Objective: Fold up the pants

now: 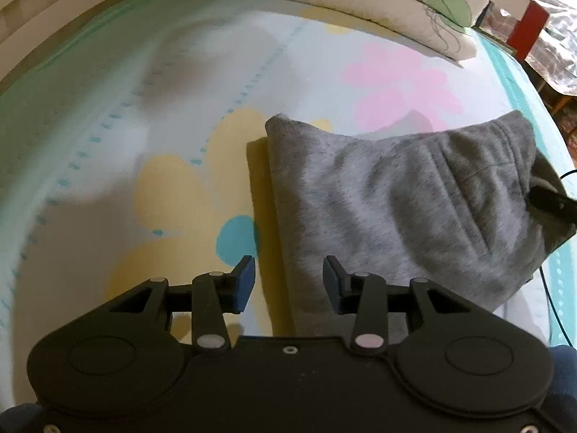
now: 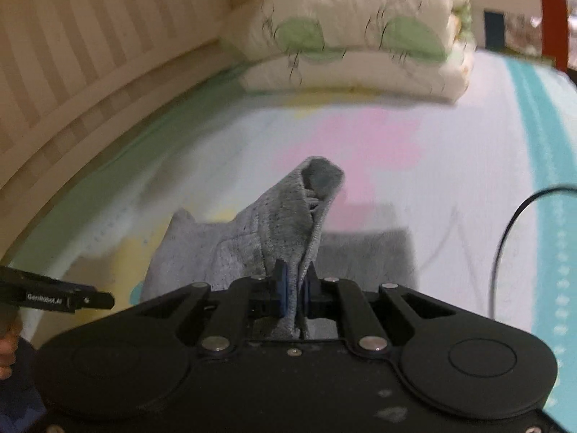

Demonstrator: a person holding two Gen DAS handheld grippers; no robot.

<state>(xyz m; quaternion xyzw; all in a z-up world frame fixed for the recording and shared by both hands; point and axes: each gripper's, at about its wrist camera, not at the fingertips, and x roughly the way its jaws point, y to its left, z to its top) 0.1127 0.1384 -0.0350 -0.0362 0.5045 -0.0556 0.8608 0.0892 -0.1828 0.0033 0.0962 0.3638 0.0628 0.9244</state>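
Pants lie on sheet; right gripper pinches their edge, left gripper parted, empty.

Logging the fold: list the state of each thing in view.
Grey knit pants: partly folded on the bed, one end lifted.
Left gripper: open, empty, above the pants' edge.
Right gripper: shut on pants fabric.
Folded white quilt with green shapes: stacked at bed's far end.
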